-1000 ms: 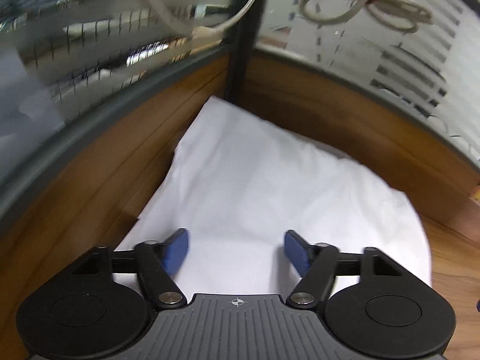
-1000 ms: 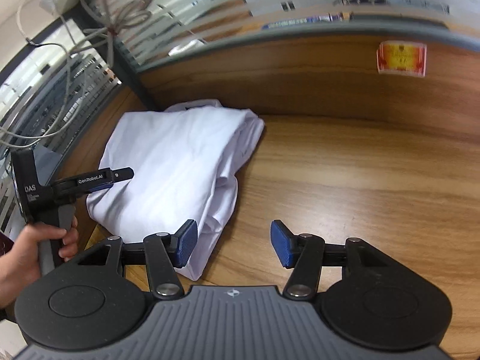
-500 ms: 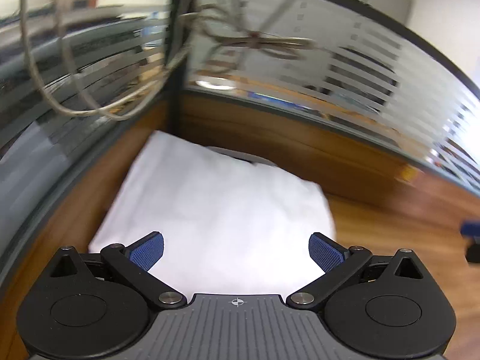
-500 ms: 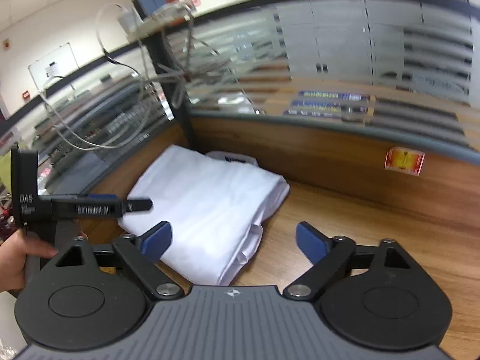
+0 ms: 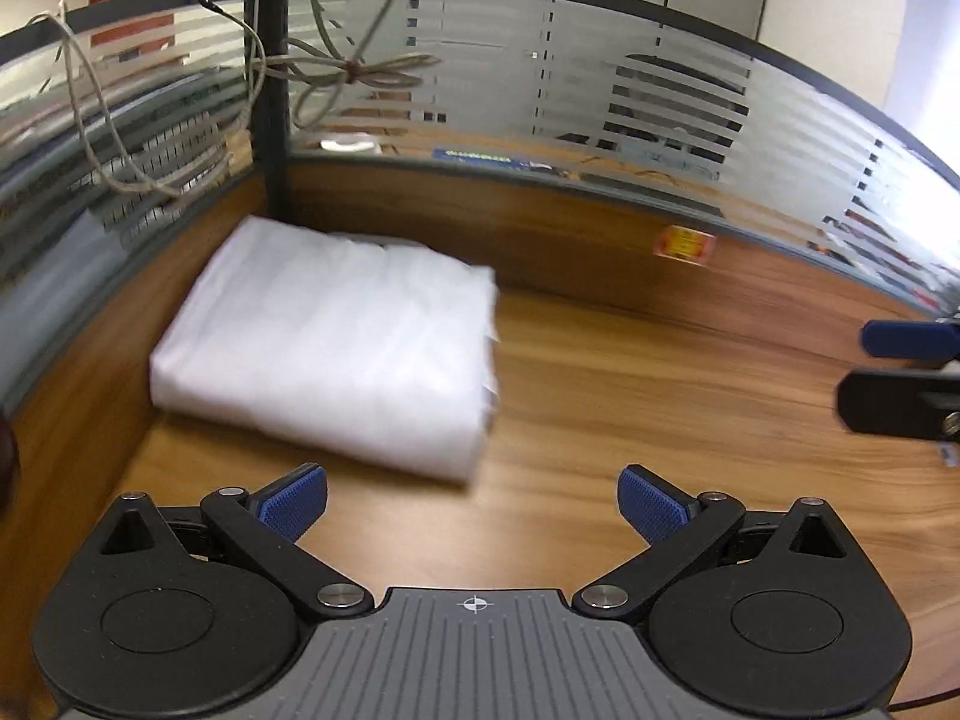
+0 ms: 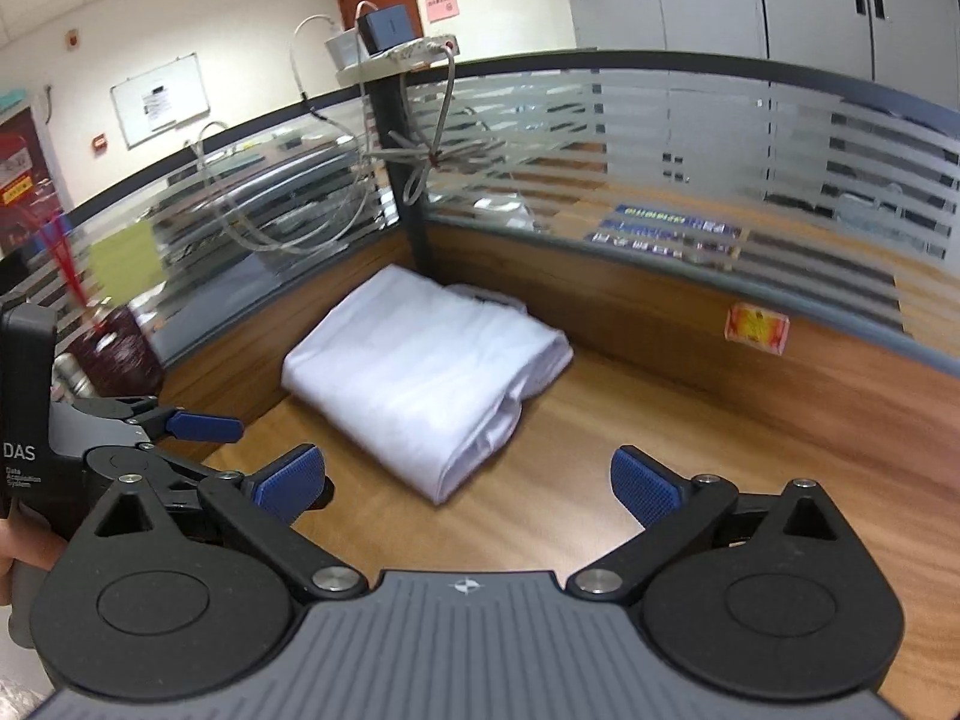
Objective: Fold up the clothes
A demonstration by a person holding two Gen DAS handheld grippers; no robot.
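Left wrist view
Left gripper (image 5: 473, 505): jaws spread wide, nothing between them, over bare desk (image 5: 630, 420).
Garment (image 5: 336, 348): white, folded into a thick rectangular stack, flat on the desk in the far left corner; ahead and left of the gripper, apart from both pads (image 5: 294, 501).
Edges: open layered edge of the stack faces right; rounded fold faces the gripper.
Right gripper (image 5: 912, 369): enters at the right edge, well apart from the garment; only a blue pad and a black arm show.
Surroundings: frosted striped partition (image 5: 600, 102) behind; dark post (image 5: 275, 102) at the corner with looped cables (image 5: 336, 69); red-yellow sticker (image 5: 684, 243) on the wood back panel.
Path: bare wood between gripper and garment.

Right wrist view
Right gripper (image 6: 468, 483): jaws spread wide, empty.
Garment (image 6: 420, 369): ahead and slightly left, in the corner below the post (image 6: 402, 192); not touched.
Left gripper (image 6: 198, 429): at left, near the garment's near corner, apart from it; a hand (image 6: 18, 546) grips its handle.
Other: sticker (image 6: 756, 329) on the panel at right; dark red object (image 6: 117, 348) beyond the left partition, blurred.
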